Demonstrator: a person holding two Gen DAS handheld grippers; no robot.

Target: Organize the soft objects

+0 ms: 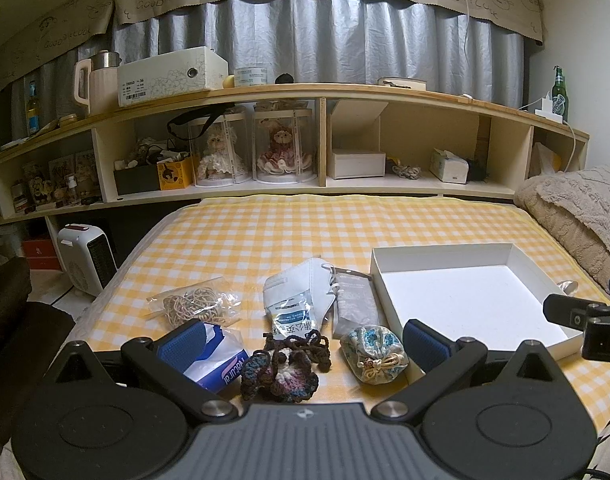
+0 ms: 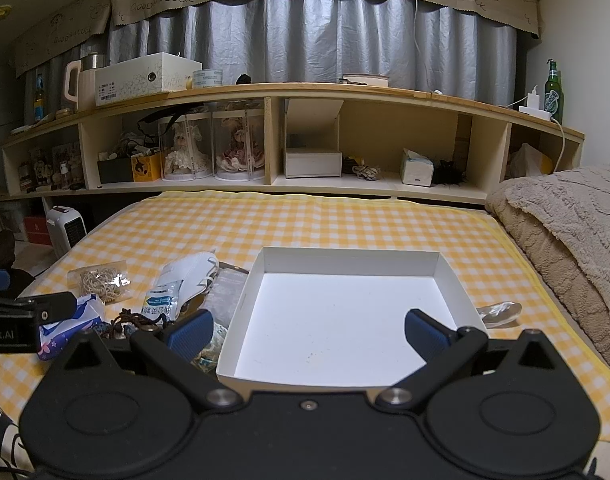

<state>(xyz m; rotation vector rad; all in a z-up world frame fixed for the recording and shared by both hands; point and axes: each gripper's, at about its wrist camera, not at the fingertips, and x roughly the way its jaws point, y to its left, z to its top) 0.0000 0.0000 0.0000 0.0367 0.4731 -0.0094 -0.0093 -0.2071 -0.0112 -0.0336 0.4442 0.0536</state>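
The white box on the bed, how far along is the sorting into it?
Nothing looks done: the white box is empty. Nothing is in hand; the left gripper and right gripper are both open. Left: crochet piece, drawstring pouch, tissue pack, face mask, rubber-band bag.

The left gripper point(image 1: 303, 342) hangs with its jaws spread wide and nothing between the blue pads point(image 1: 184, 340). The right gripper point(image 2: 308, 332) stands open just as wide, empty too, its blue pads point(image 2: 425, 332) poised over the near edge of the white tray point(image 2: 449, 276). The left gripper sits to the left of that tray, level with its near corner (each gripper shows at the edge of the other's view).
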